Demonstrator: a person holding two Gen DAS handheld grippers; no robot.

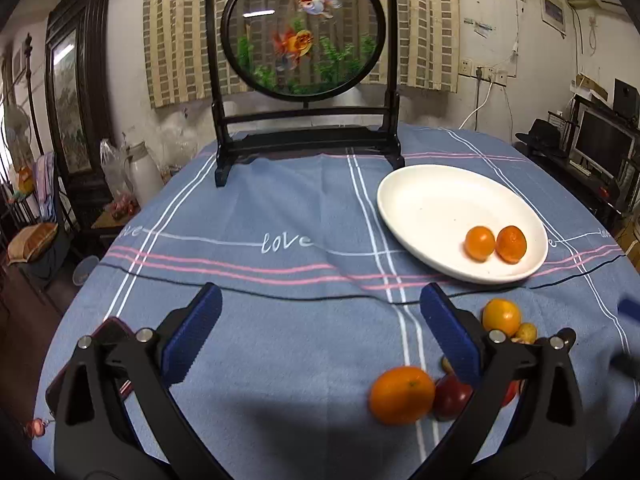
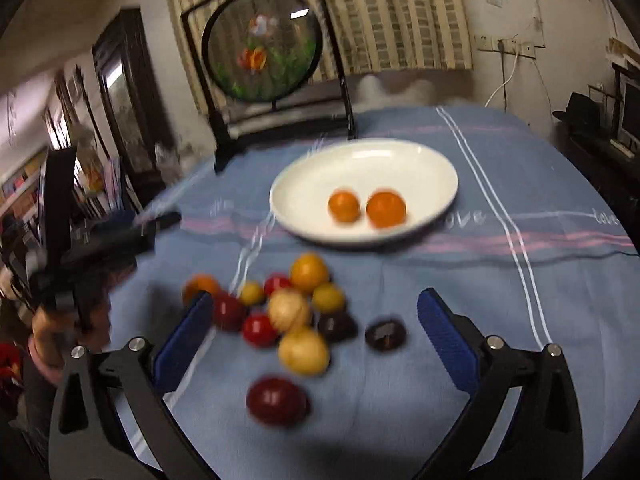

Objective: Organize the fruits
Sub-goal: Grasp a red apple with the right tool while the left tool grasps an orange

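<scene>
two oranges (image 2: 366,207) lay side by side, almost touching, in the white plate (image 2: 320,184), toward its lower rim; in the left wrist view they (image 1: 495,243) sat at the lower right of the plate (image 1: 424,208). the rest of the fruit was a loose heap (image 2: 288,312) on the cloth below the plate in the right wrist view: orange, yellow, red and dark pieces, blurred, with one dark red fruit (image 2: 277,401) apart at the bottom and one dark fruit (image 2: 385,335) off to the right. in the left wrist view part of the heap showed at lower right, a big orange (image 1: 401,395) in front.

the right hand-held gripper (image 2: 316,320) hung over the heap, fingers spread wide, holding nothing. the left hand-held gripper (image 1: 320,320) was spread wide too, over bare cloth, empty.

the bench wore a blue striped cloth (image 1: 280,208). a round goldfish screen (image 1: 304,28) in a dark stand stood at the top centre.
</scene>
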